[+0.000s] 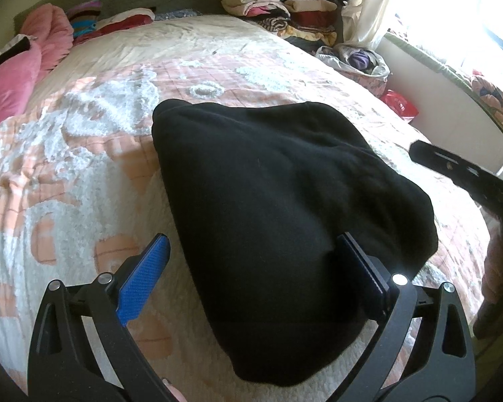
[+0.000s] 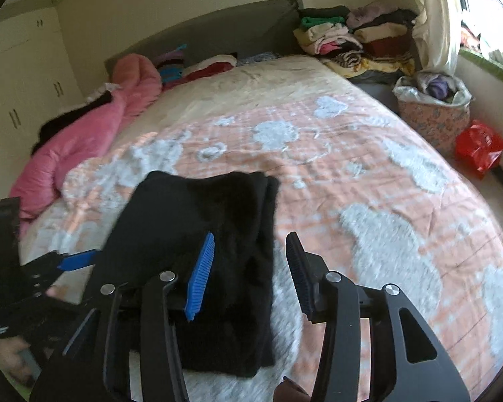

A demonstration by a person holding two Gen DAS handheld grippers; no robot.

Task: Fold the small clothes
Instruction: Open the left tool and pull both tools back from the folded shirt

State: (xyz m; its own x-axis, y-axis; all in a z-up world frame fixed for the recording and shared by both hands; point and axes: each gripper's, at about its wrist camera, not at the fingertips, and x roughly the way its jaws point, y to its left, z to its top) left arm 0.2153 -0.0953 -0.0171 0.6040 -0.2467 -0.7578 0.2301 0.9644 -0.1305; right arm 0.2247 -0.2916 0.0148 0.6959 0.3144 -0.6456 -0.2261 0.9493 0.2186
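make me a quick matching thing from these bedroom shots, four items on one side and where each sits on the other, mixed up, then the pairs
Items:
1. folded black fleece garment
2. pink puffy quilted jacket
3. shiny red plastic bag
4. stack of folded mixed-colour clothes

Places:
A. on the floor beside the floral fabric basket
B. far corner by the cream curtain
C. near part of the peach and white bedspread, in front of both grippers
D. along the bed's left edge, towards the headboard

Pairs: 1-C, 2-D, 3-A, 4-B
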